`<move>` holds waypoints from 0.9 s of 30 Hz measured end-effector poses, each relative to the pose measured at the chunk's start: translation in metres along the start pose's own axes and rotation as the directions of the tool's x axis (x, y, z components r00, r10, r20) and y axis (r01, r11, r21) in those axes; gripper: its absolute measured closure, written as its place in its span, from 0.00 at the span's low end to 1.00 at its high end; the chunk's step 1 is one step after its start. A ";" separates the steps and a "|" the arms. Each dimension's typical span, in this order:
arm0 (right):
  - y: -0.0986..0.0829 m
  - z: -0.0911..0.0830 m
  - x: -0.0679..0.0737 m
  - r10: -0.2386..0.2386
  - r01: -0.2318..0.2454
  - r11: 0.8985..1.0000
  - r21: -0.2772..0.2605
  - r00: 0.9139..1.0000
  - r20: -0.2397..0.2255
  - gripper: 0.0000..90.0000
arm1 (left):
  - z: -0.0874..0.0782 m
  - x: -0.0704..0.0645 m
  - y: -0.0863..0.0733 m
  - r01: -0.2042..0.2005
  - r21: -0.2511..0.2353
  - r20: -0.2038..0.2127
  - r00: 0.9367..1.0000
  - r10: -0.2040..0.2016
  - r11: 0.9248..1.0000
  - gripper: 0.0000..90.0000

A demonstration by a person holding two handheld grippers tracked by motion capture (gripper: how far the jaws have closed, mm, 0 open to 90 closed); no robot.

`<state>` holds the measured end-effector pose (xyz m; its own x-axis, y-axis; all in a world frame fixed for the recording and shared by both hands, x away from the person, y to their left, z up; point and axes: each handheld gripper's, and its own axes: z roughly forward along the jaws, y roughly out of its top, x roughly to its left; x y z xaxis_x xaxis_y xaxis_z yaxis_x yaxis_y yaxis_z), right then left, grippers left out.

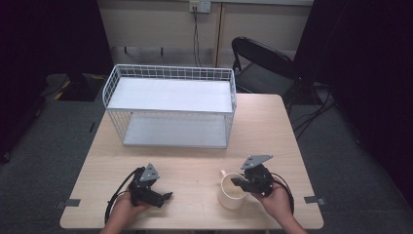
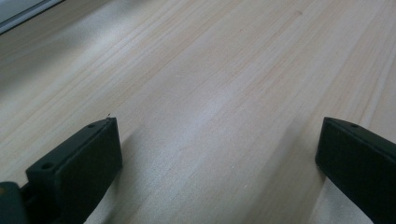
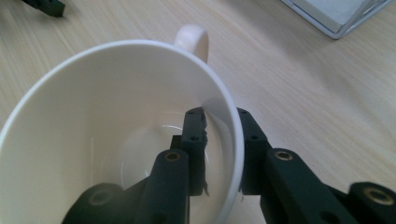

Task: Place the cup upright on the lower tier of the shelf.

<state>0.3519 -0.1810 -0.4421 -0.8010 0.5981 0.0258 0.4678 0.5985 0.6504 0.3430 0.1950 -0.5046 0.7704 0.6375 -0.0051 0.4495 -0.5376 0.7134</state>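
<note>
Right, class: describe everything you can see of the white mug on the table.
The mug is cream-white and glossy, like ceramic, with a rounded handle on the side away from the person. It stands upright and empty on the pale wooden table, near the front edge on the right. The right gripper pinches its rim, one jaw inside and one outside. Nothing else touches it.

No legible text, label, brand, number or sign anywhere. Checked the cup (image 3: pixel 116 116), plain cream inside and out, and the wire rack (image 1: pixel 170 105) beyond the cup, plain white. Wall socket (image 1: pixel 200 5) above the rack too small to read.
</note>
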 end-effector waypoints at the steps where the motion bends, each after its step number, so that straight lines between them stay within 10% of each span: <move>1: 0.001 0.000 0.000 -0.009 0.009 1.000 0.006 1.000 0.007 0.88 | 0.000 0.000 0.000 0.000 0.000 0.000 1.000 0.000 1.000 0.00; 27: 0.026 0.003 -0.007 0.054 -0.053 0.995 -0.084 0.998 0.017 0.92 | 0.000 0.000 0.000 0.001 0.000 -0.002 1.000 -0.001 1.000 0.00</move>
<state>0.3710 -0.1683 -0.4282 -0.7678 0.6389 0.0478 0.4764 0.5193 0.7095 0.3428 0.1950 -0.5046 0.7692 0.6390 -0.0047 0.4504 -0.5369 0.7134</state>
